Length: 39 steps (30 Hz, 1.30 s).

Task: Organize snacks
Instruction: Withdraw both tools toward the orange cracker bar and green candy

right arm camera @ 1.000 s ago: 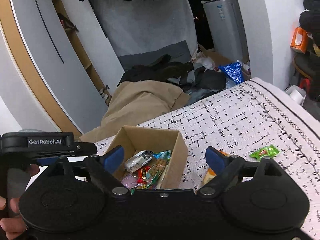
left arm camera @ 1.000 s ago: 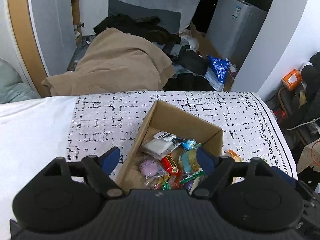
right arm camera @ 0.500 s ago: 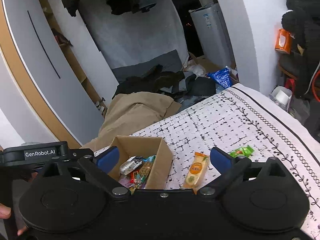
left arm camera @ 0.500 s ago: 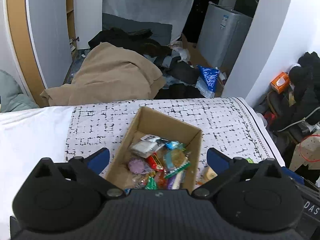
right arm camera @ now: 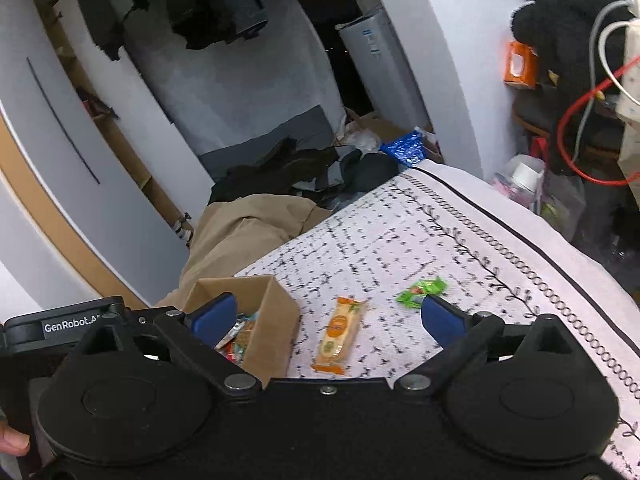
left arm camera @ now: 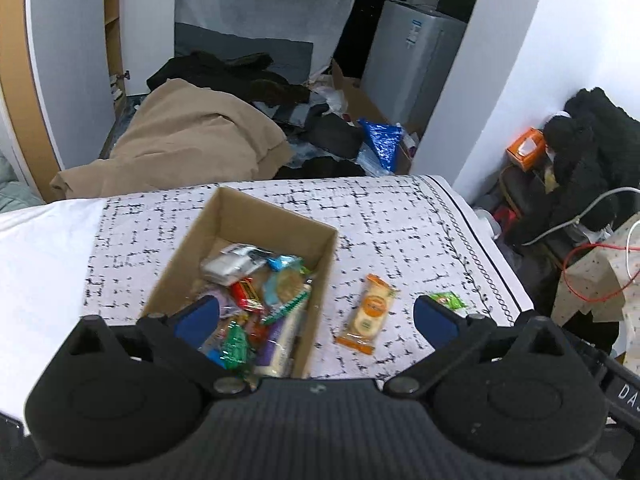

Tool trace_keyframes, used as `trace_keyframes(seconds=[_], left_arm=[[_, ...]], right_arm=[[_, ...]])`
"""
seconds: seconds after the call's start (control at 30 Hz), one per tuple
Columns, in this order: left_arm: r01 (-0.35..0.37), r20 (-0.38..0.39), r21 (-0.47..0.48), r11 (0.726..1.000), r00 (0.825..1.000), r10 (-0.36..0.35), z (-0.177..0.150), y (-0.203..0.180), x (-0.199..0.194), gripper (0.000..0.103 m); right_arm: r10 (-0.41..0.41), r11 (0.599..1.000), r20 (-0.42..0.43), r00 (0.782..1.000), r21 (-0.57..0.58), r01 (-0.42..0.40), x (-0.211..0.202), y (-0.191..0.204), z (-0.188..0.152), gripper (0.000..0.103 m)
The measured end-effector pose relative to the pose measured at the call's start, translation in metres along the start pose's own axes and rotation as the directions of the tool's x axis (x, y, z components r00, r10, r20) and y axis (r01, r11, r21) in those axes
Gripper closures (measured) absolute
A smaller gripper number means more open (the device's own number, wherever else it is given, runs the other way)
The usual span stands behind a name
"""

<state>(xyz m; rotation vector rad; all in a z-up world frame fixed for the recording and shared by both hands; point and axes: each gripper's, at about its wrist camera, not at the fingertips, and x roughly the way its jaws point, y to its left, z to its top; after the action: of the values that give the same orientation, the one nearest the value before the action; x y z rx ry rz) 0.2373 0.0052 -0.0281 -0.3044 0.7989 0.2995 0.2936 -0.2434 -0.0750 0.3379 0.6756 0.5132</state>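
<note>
The left gripper (left arm camera: 316, 316) and the right gripper (right arm camera: 326, 314) both stand wide apart, their jaws having just been opening, with nothing held between the blue pads. Below them a cardboard box (left arm camera: 276, 220) full of wrapped snacks (left arm camera: 256, 292) sits on the patterned bedspread (left arm camera: 380, 216). Just right of it lies an orange snack bar (left arm camera: 370, 312), and farther right a green candy packet (left arm camera: 448, 300).

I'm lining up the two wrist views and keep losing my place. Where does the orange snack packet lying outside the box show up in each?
Left wrist: orange snack packet lies on the patterned cloth, right of centre, just right of the cardboard box.
Right wrist: same packet sits at lower centre, again right of the box.
Shared landmark: the small green packet beyond it, to the right in both views.
</note>
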Motion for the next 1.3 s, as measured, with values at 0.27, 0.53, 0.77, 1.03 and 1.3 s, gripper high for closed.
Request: trace_keyframes(seconds=[0.27, 0.53, 0.77, 1.03, 1.3], left_arm=[[0.0, 0.002, 0.03, 1.0, 1.0, 0.0, -0.012, -0.033, 0.005, 0.0], [0.008, -0.02, 0.044, 0.999, 1.0, -0.007, -0.019, -0.058, 0.018, 0.0], [0.003, -0.014, 0.069, 0.998, 1.0, -0.002, -0.023, -0.072, 0.031, 0.0], [0.018, -0.028, 0.095, 0.995, 0.999, -0.015, -0.027, -0.083, 0.055, 0.003], [0.024, -0.044, 0.113, 0.993, 0.999, -0.019, -0.03, -0.086, 0.083, 0.009]], right_arm=[[-0.011, 0.998, 0.008, 1.0, 0.065, 0.01, -0.008, -0.035, 0.003, 0.004], [-0.027, 0.987, 0.004, 1.0, 0.157, 0.026, -0.003, -0.074, 0.003, 0.004], [-0.032, 0.977, -0.027, 0.999, 0.21, 0.037, 0.015, -0.094, -0.002, 0.004], [-0.024, 0.977, -0.053, 0.998, 0.208, 0.035, 0.033, -0.099, -0.006, 0.005], [-0.017, 0.977, -0.069, 0.998, 0.21, 0.031, 0.054, -0.102, -0.004, 0.007]])
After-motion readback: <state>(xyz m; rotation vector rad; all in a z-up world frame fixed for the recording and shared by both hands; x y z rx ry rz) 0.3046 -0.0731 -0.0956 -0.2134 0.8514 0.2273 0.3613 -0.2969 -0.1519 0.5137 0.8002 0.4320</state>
